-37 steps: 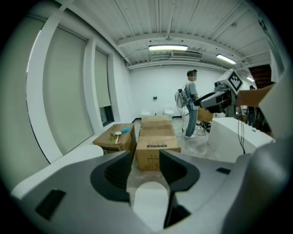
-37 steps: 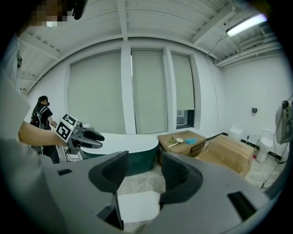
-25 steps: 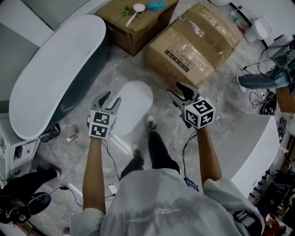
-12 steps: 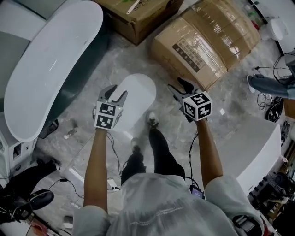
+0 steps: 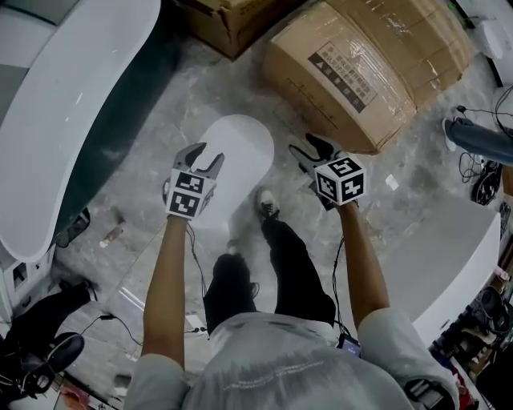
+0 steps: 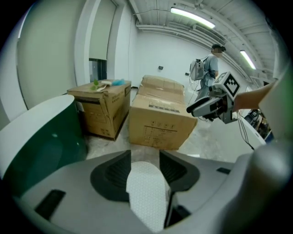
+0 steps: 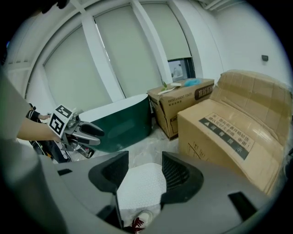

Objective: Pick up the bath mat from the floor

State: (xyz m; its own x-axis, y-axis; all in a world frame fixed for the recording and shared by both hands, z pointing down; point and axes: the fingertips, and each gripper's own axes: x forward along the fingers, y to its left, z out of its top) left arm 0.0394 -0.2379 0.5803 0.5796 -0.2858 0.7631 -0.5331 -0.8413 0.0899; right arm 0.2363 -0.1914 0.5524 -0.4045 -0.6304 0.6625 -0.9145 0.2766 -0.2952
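Since the bath mat lies flat on the floor, I'd call the task not started. Nothing is lifted and nothing is gripped.

- Mat position: on open floor between the bathtub and the big cardboard box, right in front of my operator's shoe.
- Left gripper: jaws apart and empty. Its own view shows the mat far below, framed in the gap with no contact. From the head view it sits over the mat's left edge.
- Right gripper: jaws apart and empty, same picture in its own view. It hangs off the mat's right side, over bare floor near the box.
- Both are held well above the floor.

What's left, as I judge it: get down to floor level, bring one or both jaws onto an edge, close, and lift clear. That's the whole job.

Materials and shapes:
- Mat: white, a long oval with rounded ends, thin. The gripper views show a fine dimpled surface. It looks soft, so I expect it to droop when lifted by one edge, and a thin edge lying flush on the floor may be hard to get a jaw under.
- Floor: grey, marbled, looks hard and smooth.
- Tub: glossy white rim, dark green outer wall, curved.
- Box: brown corrugated, taped, printed label. A second box sits beyond it.
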